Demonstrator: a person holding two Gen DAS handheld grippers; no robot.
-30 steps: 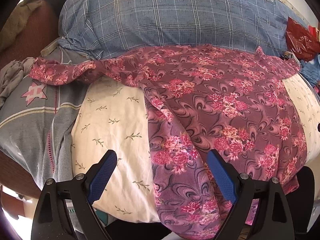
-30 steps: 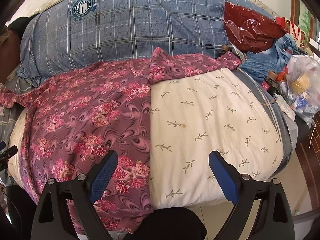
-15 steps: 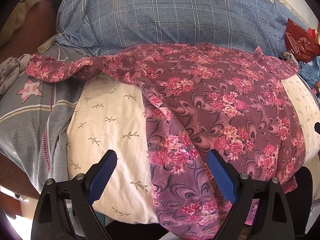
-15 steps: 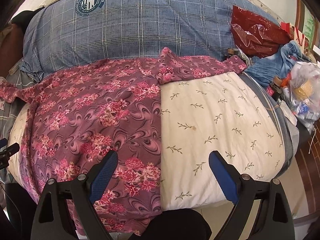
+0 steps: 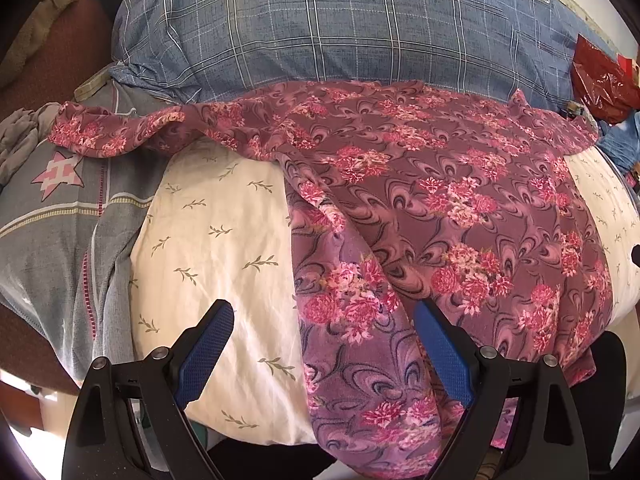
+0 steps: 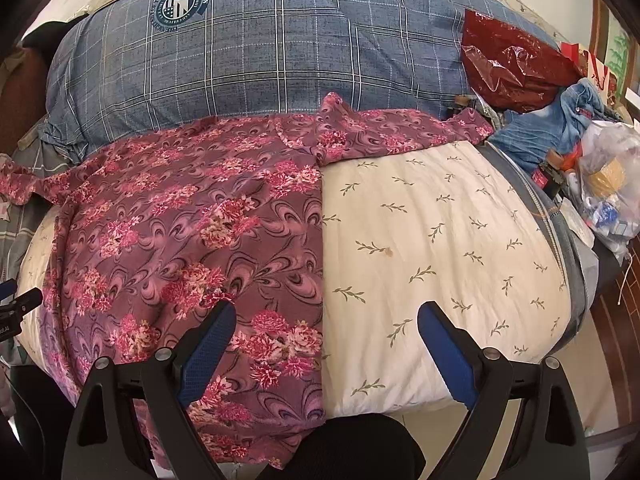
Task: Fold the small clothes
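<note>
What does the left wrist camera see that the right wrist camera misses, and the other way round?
Only the left wrist view shows the grey cloth with a pink star beside the bed and the left claw, open over the shirt's folded edge.

Only the right wrist view shows the blue jeans, the clear plastic bag and the right claw, open above the shirt's straight side edge.

Both show the floral shirt, the cream sheet, the blue plaid quilt and the red bag.

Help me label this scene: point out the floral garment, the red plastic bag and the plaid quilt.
floral garment [image 5: 460, 200], left wrist view, its spread body.
red plastic bag [image 6: 508, 68], right wrist view, its crinkled middle.
plaid quilt [image 6: 280, 52], right wrist view, its front face.
</note>
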